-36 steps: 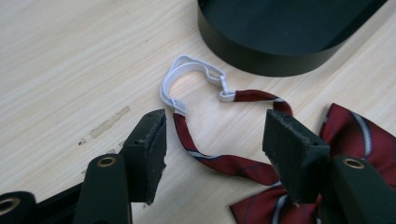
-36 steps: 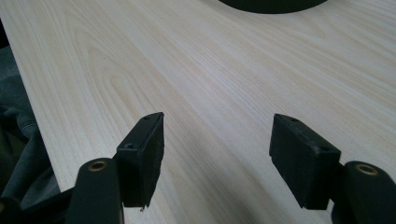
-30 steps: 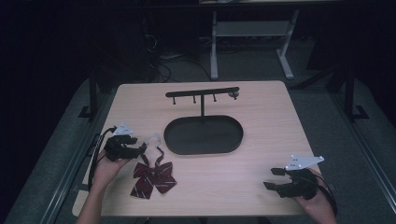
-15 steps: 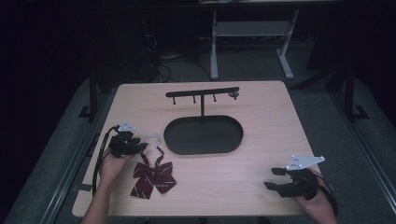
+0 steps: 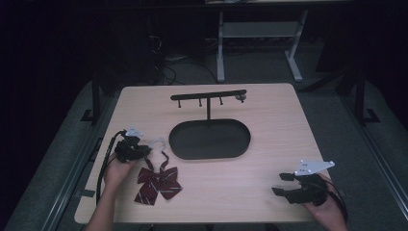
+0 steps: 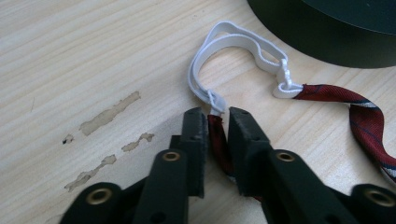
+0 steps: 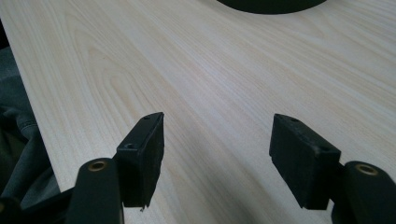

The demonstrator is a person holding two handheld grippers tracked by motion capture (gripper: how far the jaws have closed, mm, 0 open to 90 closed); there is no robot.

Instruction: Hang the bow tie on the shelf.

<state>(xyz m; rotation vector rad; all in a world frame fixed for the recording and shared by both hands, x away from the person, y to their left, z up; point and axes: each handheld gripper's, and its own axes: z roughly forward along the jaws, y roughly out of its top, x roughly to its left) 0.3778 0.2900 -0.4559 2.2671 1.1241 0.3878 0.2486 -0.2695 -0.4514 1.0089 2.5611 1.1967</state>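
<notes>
We see a table of pale wood, with a black oval tray near its middle and a hook rail on a post rising from the tray's far side. Near the front left lies a dark red striped bow tie, its white strap looped just beside the tray. Our left gripper has just been closing its jaws, and they now pinch the tie's red band where it meets the strap. Our right gripper rests at the front right, well apart from the tie, its jaws standing wide with only bare table between them.
</notes>
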